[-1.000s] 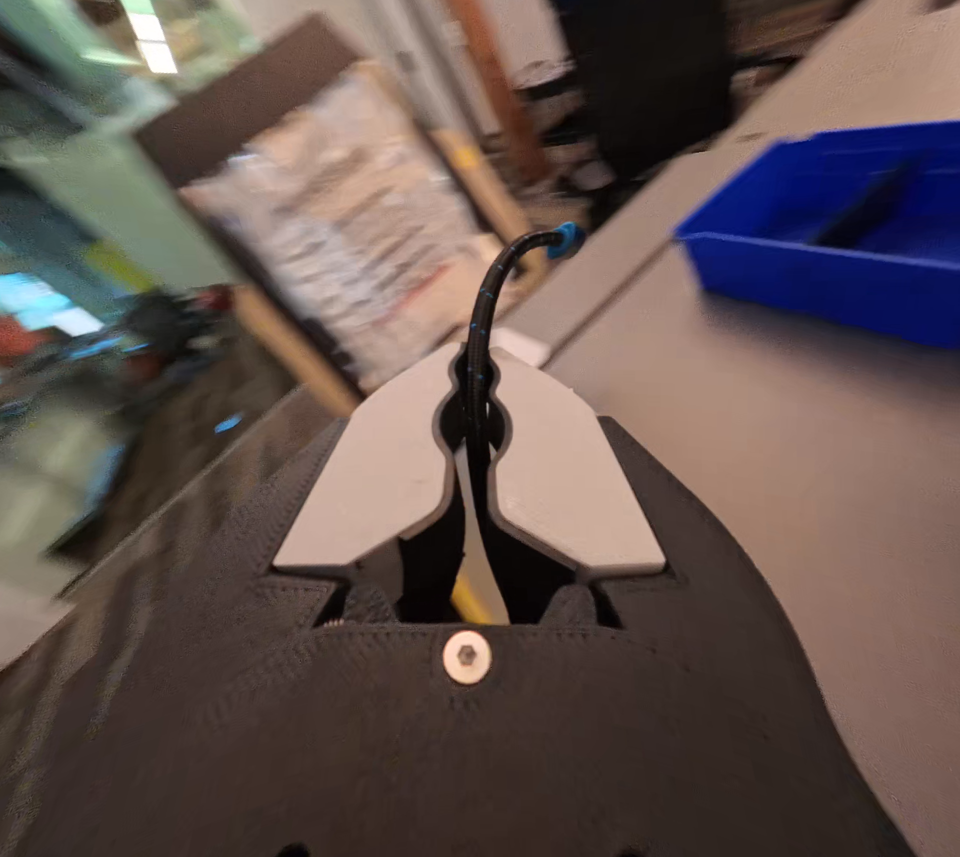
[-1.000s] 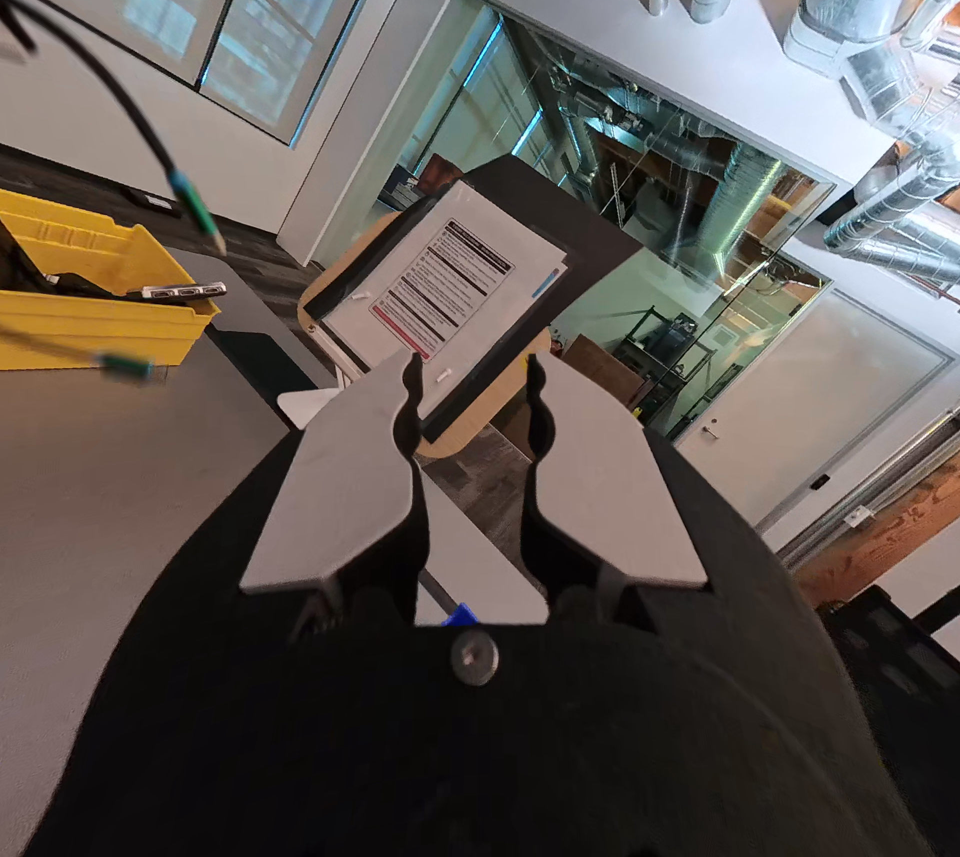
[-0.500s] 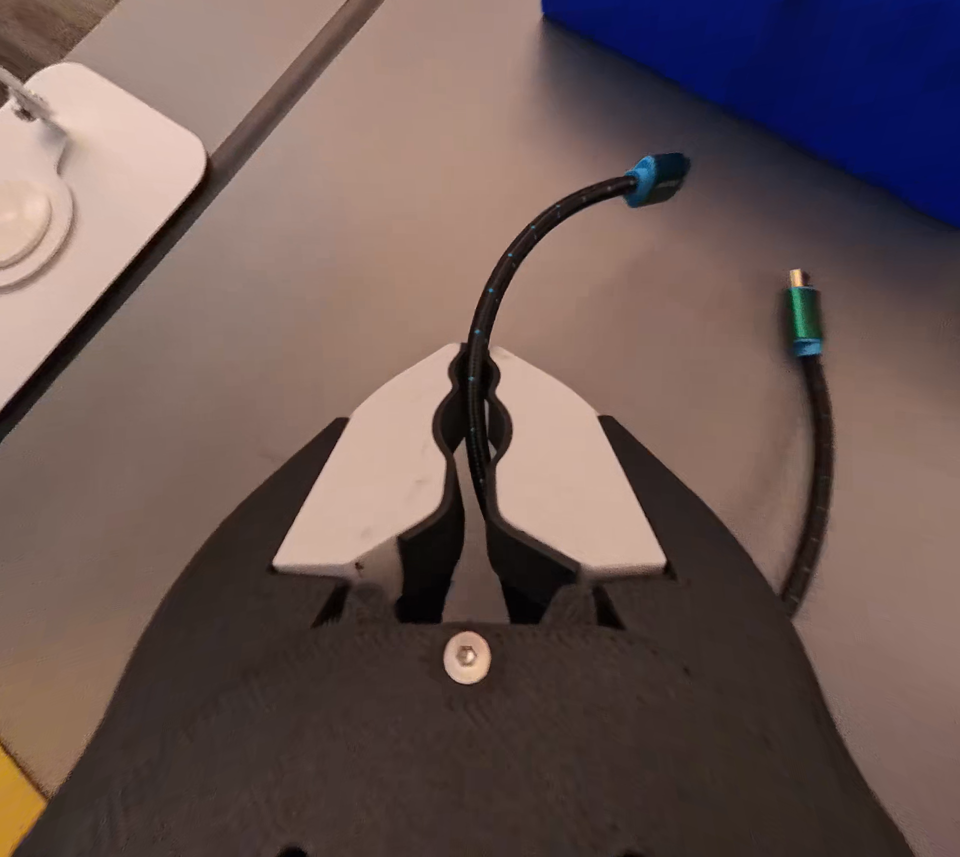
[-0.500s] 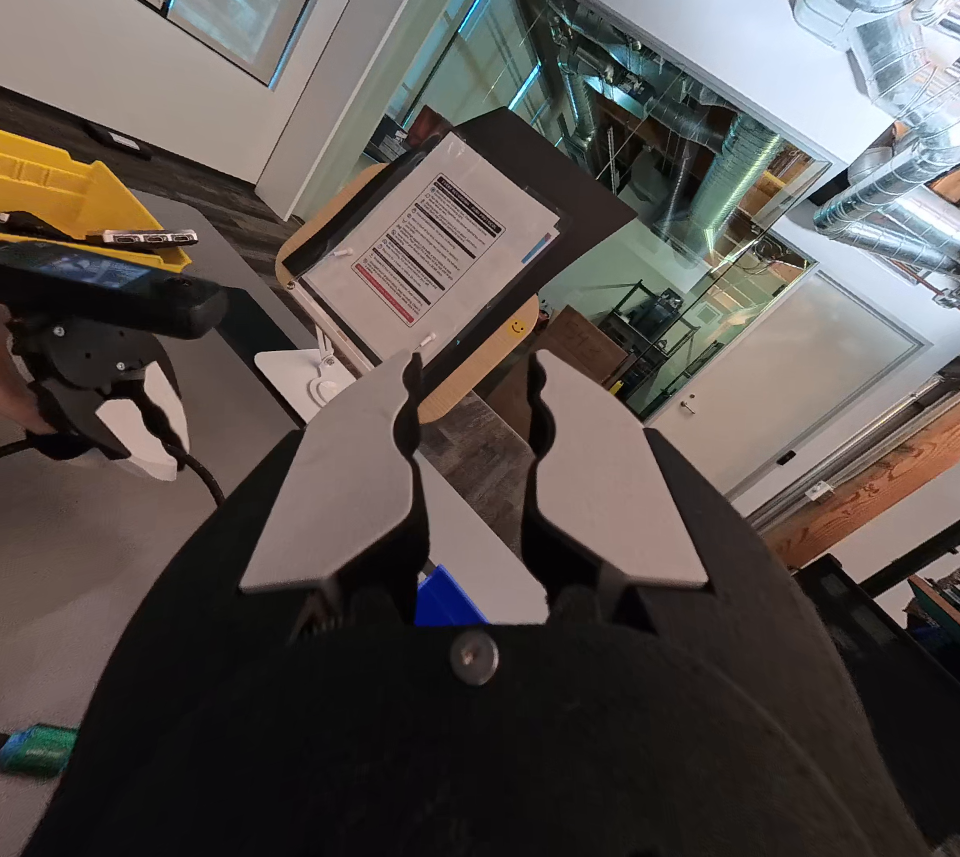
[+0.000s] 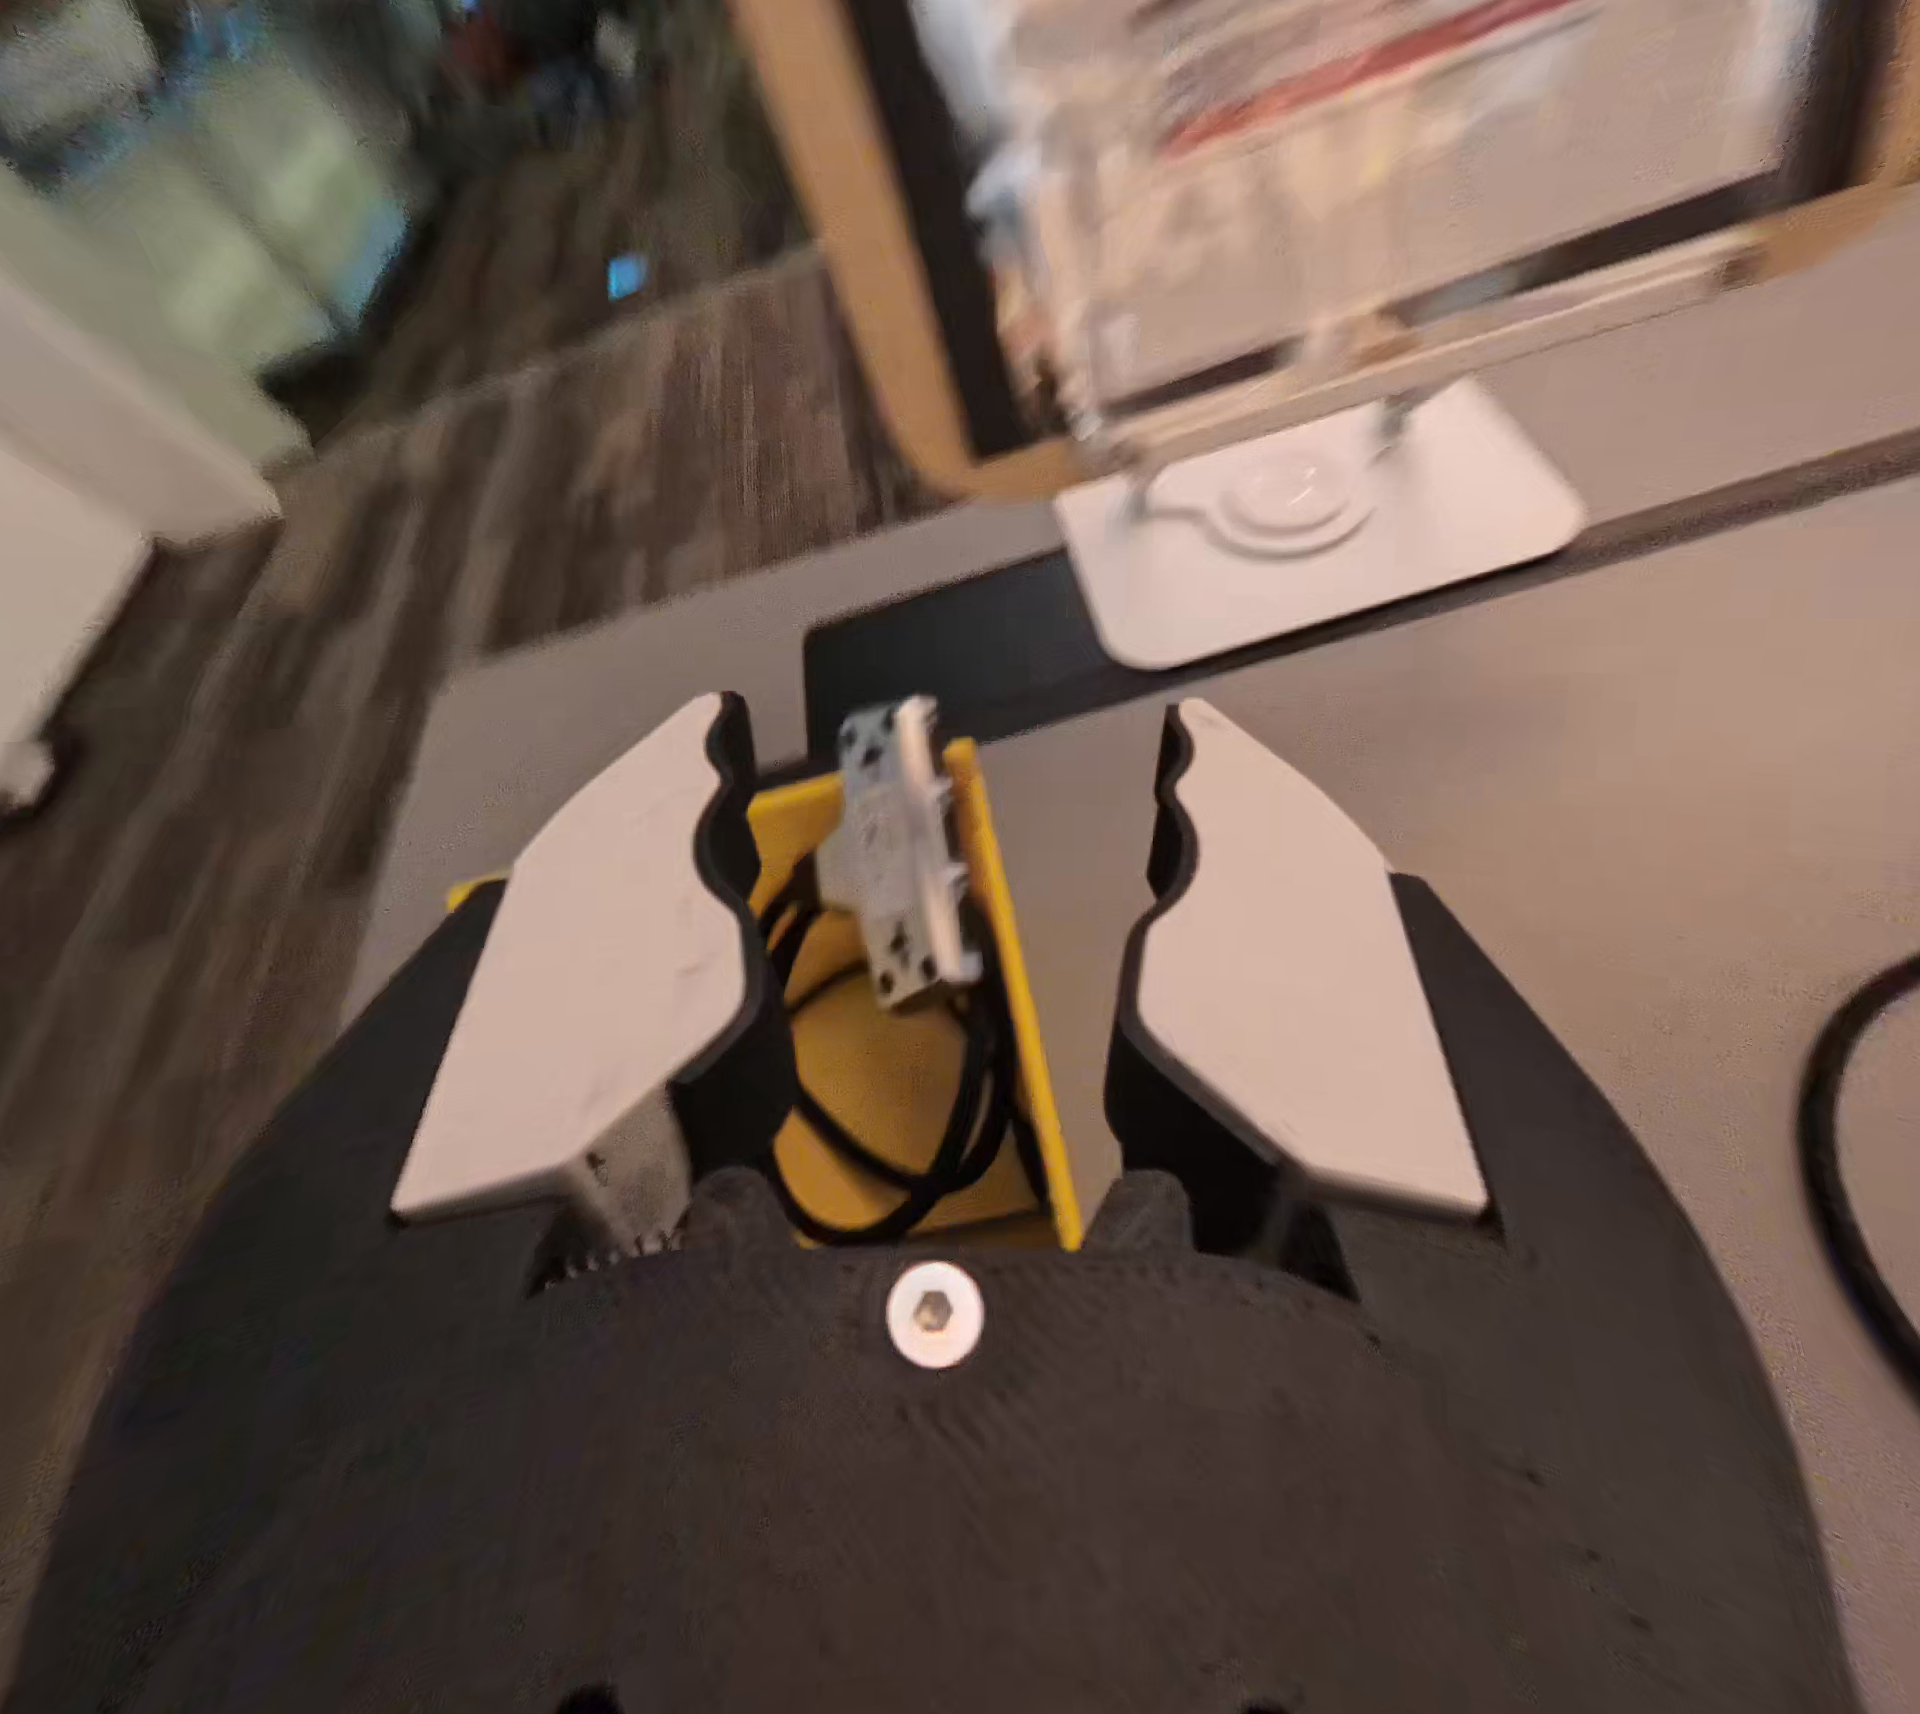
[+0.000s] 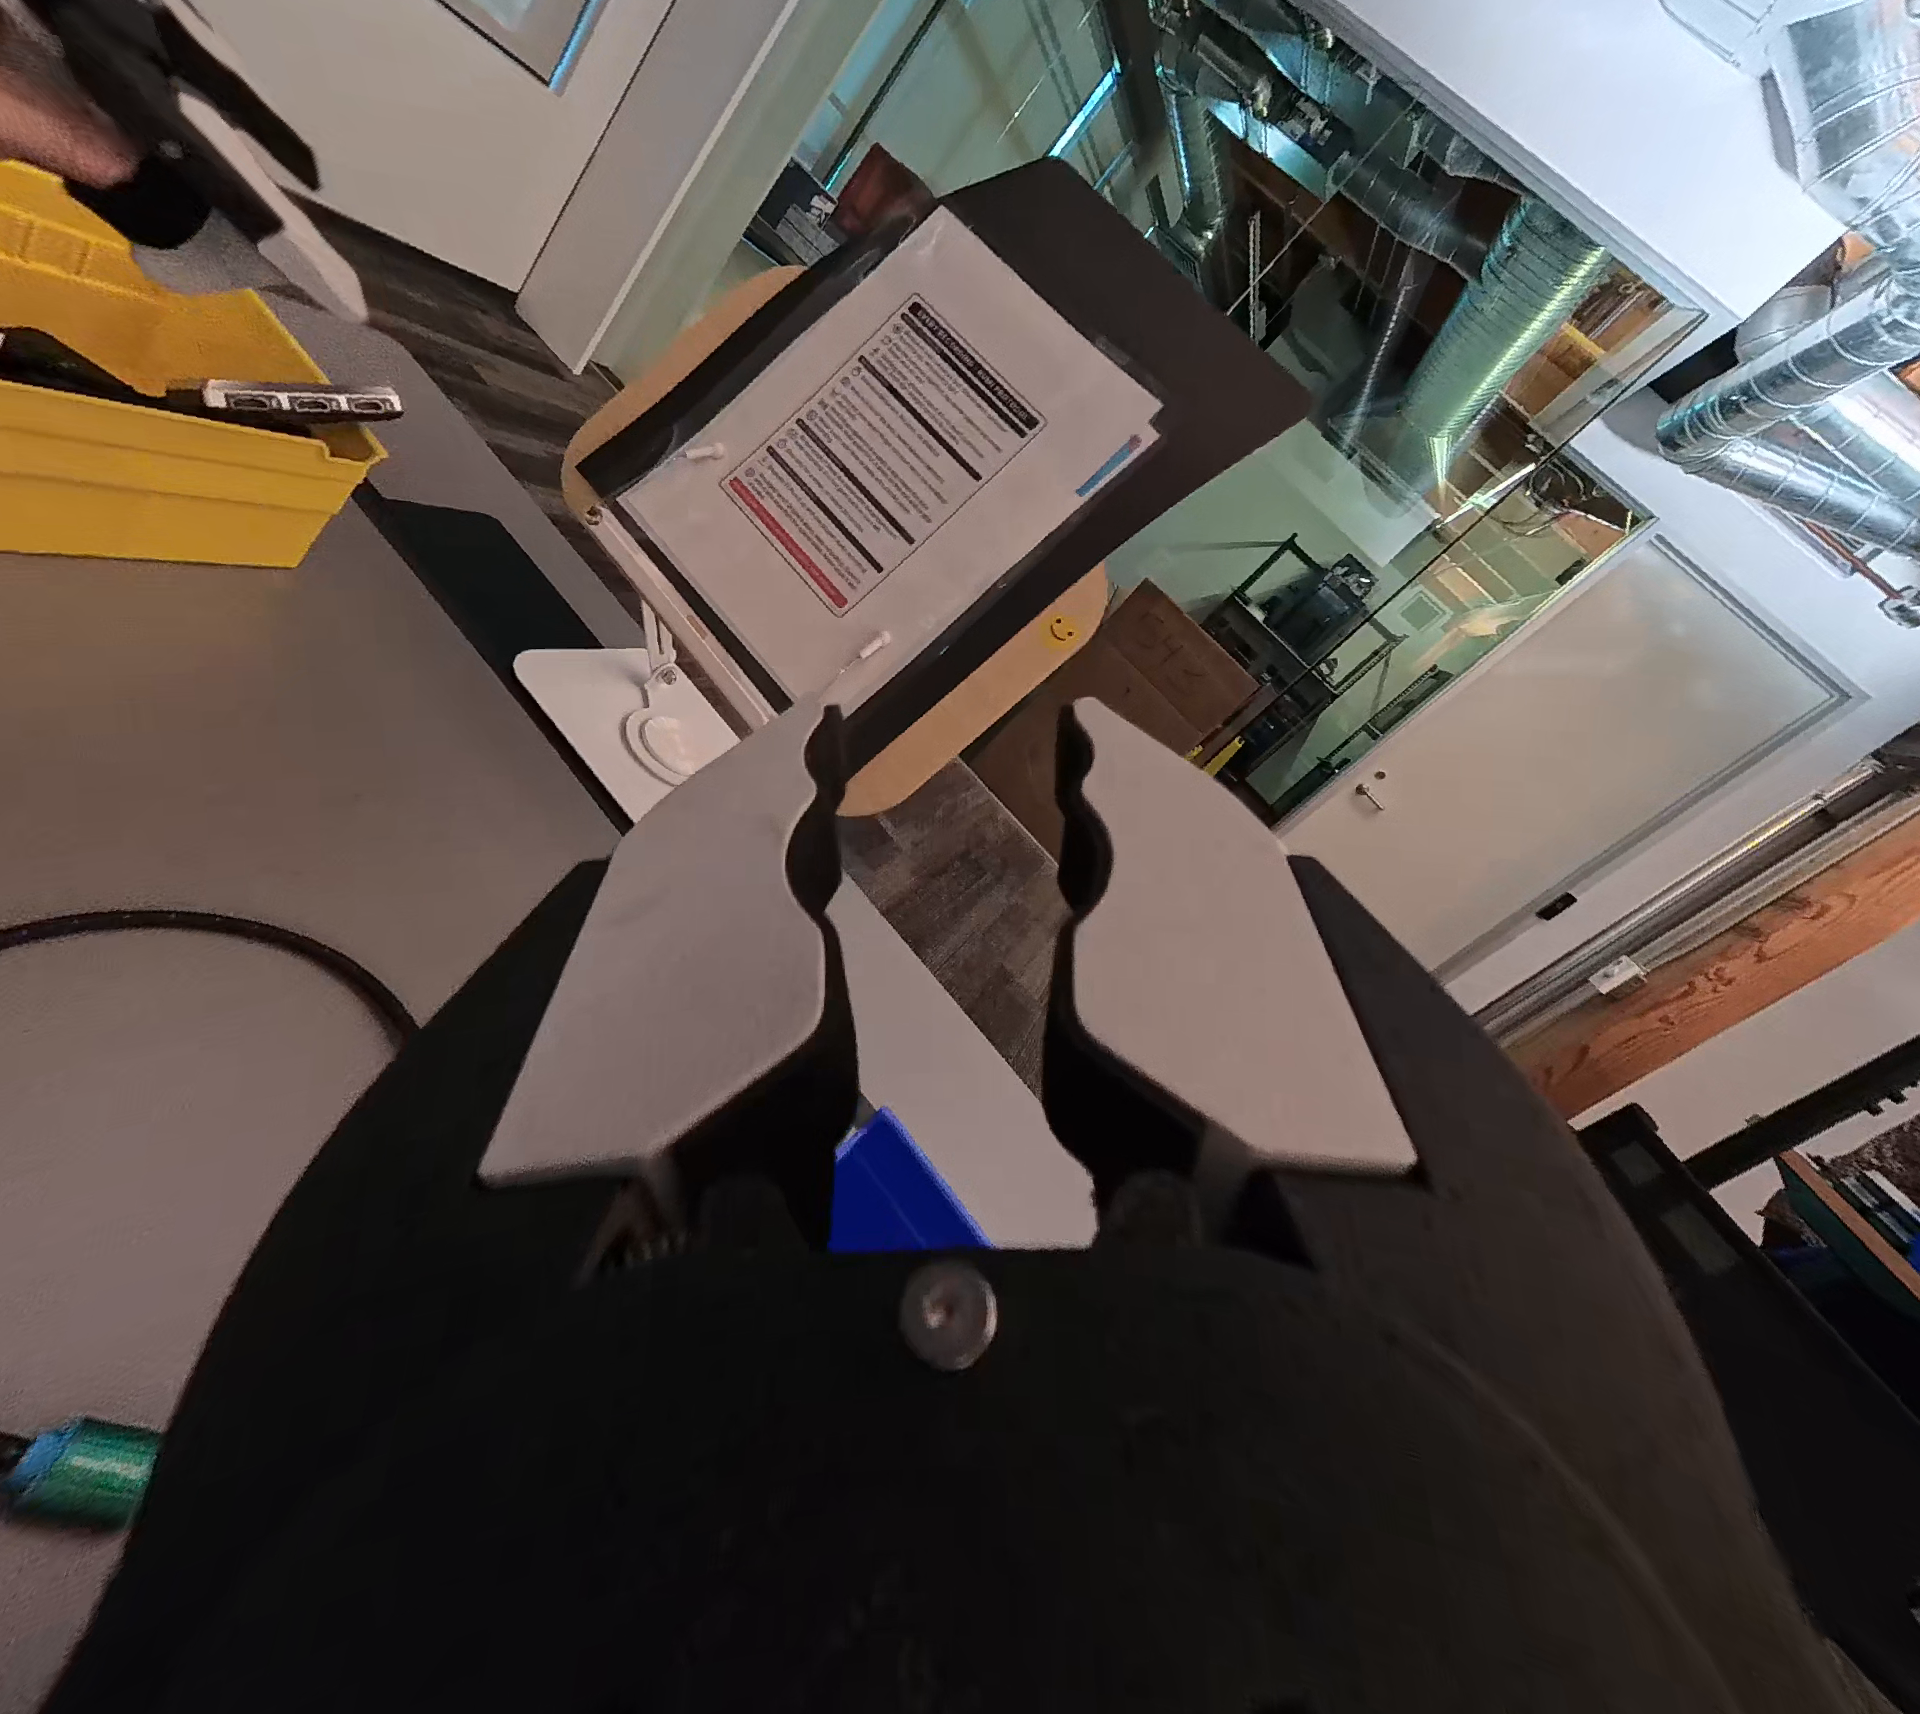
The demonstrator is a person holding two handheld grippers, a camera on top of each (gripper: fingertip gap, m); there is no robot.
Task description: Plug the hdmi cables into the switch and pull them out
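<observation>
Now that our left gripper [image 5: 951, 791] has let go the blue-tipped cable it pinched half a second ago, its jaws gape wide and empty over the yellow bin [image 5: 1013, 968] holding the HDMI switch [image 5: 904, 854]; fetching it looks next. Our right gripper [image 6: 945, 791] stays half-open, empty, above the green-tipped cable [image 6: 88, 1472].

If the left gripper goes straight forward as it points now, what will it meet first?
Probably the silver HDMI switch, which rests on the rim of the yellow bin and lies between the fingers of the open left gripper. The picture is blurred, so depth is uncertain.
</observation>
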